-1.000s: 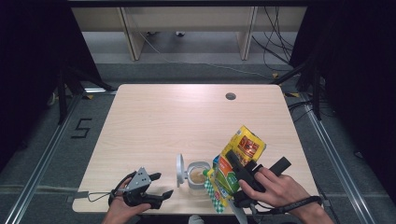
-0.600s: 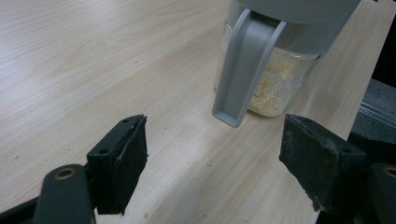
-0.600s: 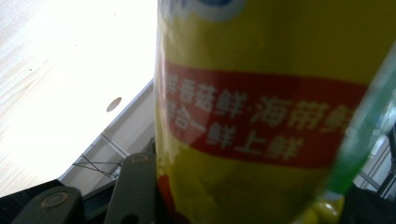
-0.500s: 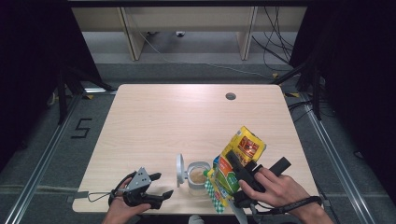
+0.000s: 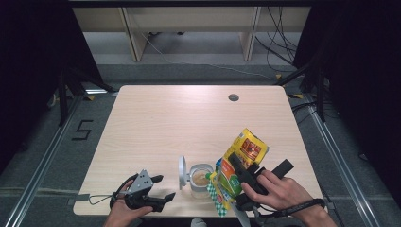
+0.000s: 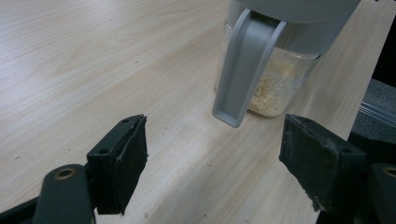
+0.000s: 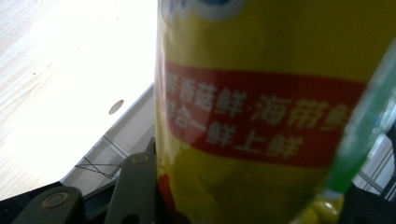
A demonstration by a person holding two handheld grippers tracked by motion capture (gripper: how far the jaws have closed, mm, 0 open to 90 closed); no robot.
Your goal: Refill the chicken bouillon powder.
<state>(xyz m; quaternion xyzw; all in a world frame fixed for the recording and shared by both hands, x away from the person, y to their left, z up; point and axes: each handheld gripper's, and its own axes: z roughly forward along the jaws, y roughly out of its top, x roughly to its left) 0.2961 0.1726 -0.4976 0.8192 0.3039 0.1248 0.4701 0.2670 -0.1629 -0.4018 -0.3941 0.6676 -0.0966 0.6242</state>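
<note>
A clear jar [image 5: 200, 178] holding beige granules stands near the table's front edge, its grey lid [image 5: 182, 170] flipped up on the left side. A yellow snack bag [image 5: 245, 153] with a red band is tilted over the jar from the right, and my right gripper [image 5: 238, 171] is shut on it. In the right gripper view the bag [image 7: 261, 116] is pressed close to the camera and hides the right jaw. My left gripper [image 5: 163, 187] rests on the table left of the jar, open and holding nothing. Its view looks between the jaws at the jar [image 6: 275, 88] and the hanging lid [image 6: 243, 70].
The light wooden table [image 5: 189, 123] has a small round cable hole [image 5: 233, 98] at the back right. Both hands sit at the front edge. Dark floor, rails and cables surround the table.
</note>
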